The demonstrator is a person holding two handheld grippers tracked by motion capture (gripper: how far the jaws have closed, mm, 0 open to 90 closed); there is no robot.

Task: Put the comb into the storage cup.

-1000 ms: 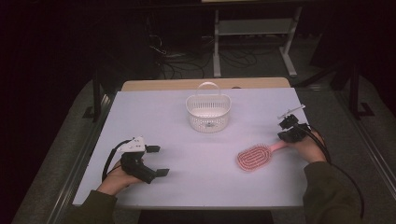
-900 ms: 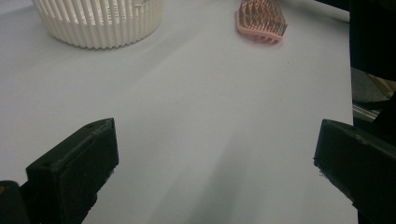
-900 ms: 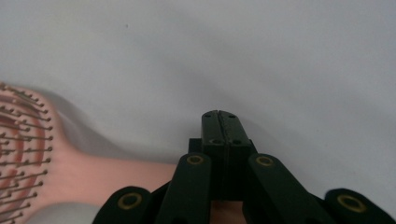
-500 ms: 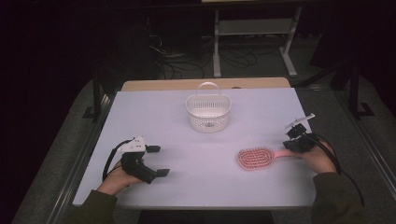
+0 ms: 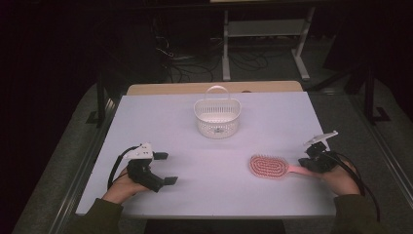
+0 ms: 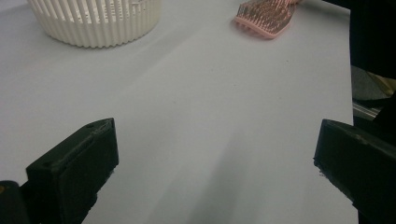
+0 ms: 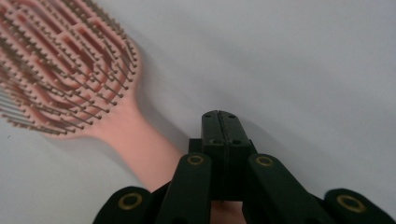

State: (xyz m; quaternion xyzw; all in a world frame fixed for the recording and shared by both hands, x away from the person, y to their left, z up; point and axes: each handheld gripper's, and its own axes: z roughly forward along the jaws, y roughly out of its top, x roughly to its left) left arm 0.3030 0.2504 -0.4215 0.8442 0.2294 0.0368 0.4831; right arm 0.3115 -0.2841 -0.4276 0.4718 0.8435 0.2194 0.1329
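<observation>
A pink hairbrush lies bristles up on the white table, near the right front, with its handle pointing right. My right gripper sits over the end of that handle. In the right gripper view its jaws are pressed together with nothing between the tips, and the hairbrush handle runs underneath them. My left gripper rests at the left front with its jaws wide apart over bare table. A white slatted basket with a handle stands at the middle back.
The left gripper view has the basket at the top left and the hairbrush at the top right. Beyond the table's far edge are a wooden board, cables and a metal stand on a dark floor.
My right hand has come toward the near edge of the table. The brush's handle has swung with it, from pointing back-right to pointing straight right. The left gripper has kept still.
</observation>
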